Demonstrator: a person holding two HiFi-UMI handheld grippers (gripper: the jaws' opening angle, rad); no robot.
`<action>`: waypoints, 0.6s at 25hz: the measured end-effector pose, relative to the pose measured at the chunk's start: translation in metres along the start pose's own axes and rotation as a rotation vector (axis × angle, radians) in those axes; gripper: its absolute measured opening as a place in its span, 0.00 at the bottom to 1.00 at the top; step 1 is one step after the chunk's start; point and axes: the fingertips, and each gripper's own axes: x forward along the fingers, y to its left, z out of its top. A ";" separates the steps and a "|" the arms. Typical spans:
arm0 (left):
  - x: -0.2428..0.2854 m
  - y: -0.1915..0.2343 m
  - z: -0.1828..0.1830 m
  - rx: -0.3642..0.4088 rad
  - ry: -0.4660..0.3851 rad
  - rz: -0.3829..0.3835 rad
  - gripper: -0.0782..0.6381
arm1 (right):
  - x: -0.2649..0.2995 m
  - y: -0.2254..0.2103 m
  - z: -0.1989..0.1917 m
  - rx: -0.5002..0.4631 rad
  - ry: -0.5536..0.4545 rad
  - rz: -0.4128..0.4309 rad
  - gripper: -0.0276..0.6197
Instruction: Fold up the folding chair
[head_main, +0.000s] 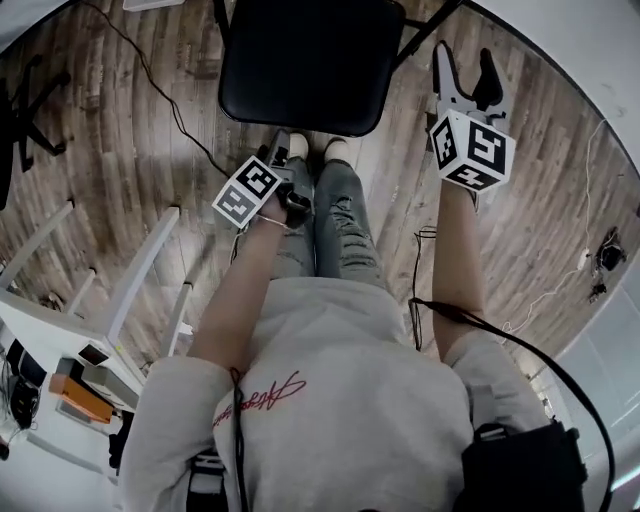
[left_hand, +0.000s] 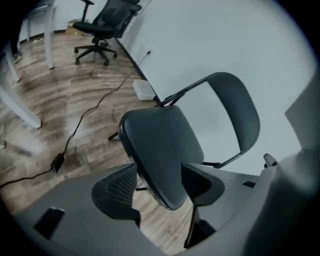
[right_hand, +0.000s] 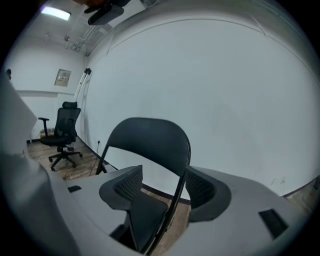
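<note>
The black folding chair stands unfolded in front of me; its seat (head_main: 305, 60) lies at the top of the head view. My left gripper (head_main: 288, 160) hangs just short of the seat's front edge, above my feet. In the left gripper view the seat (left_hand: 160, 145) and curved backrest (left_hand: 235, 110) lie beyond the left gripper (left_hand: 157, 187), whose jaws stand apart with no pad on the seat. My right gripper (head_main: 465, 68) is raised at the chair's right side. Its own view shows the right gripper (right_hand: 160, 187) open, with the backrest (right_hand: 150, 140) and a frame tube (right_hand: 176, 205) lined up between the jaws, untouched.
A black office chair (left_hand: 102, 25) stands at the far wall. A cable (left_hand: 85, 120) and a white box (left_hand: 144, 89) lie on the wood floor. White table legs (head_main: 130, 290) and shelves are at my left. The white wall (right_hand: 210, 75) is close behind the chair.
</note>
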 end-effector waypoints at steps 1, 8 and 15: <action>0.012 0.013 -0.004 -0.045 0.006 0.020 0.50 | 0.011 -0.003 -0.014 -0.012 0.025 -0.004 0.43; 0.078 0.043 -0.016 -0.226 0.010 -0.049 0.50 | 0.083 -0.020 -0.080 0.082 0.103 -0.046 0.45; 0.105 0.054 -0.025 -0.247 0.028 -0.088 0.56 | 0.136 -0.041 -0.088 0.107 0.112 -0.094 0.45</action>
